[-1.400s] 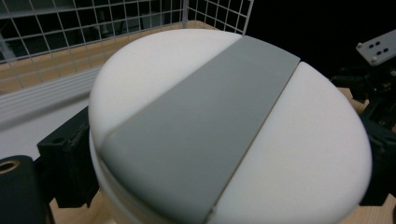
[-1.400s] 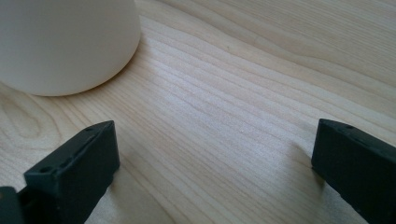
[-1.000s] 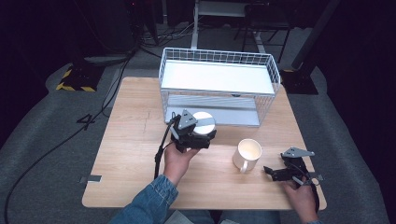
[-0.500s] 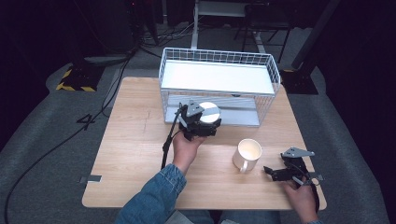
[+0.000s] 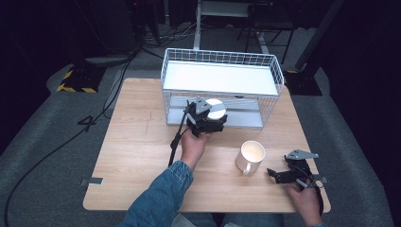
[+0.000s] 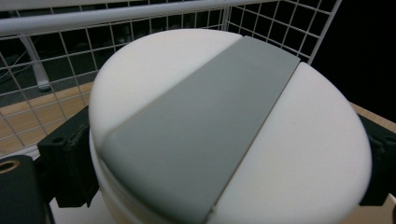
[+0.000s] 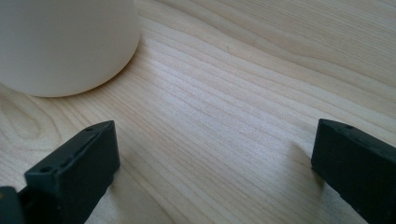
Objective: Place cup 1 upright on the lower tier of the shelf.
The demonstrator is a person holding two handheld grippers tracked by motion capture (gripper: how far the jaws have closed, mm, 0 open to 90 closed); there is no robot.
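A round white container with a grey band across its lid (image 6: 224, 140) sits between the jaws of my left gripper (image 5: 212, 117), which is shut on it. In the high view the container (image 5: 217, 109) is held at the front opening of the white wire rack (image 5: 163, 90), level with its lower shelf (image 5: 248, 117). A white mug (image 5: 252, 153) stands on the wooden table (image 5: 137, 142) to the right of centre. My right gripper (image 5: 278, 175) rests low on the table just right of the mug, open, with bare wood between its jaws; the mug (image 7: 65, 42) lies ahead to its left.
The rack's solid white top shelf (image 5: 222, 78) spans the back of the table. A black cable (image 5: 176, 142) trails from the left gripper along the forearm. Dark floor with cables and a yellow-black striped block (image 5: 74, 80) surrounds the table.
My left gripper has carried the white container away from the table's middle, forward and right, up to the rack's lower opening. The right gripper and mug have stayed put.
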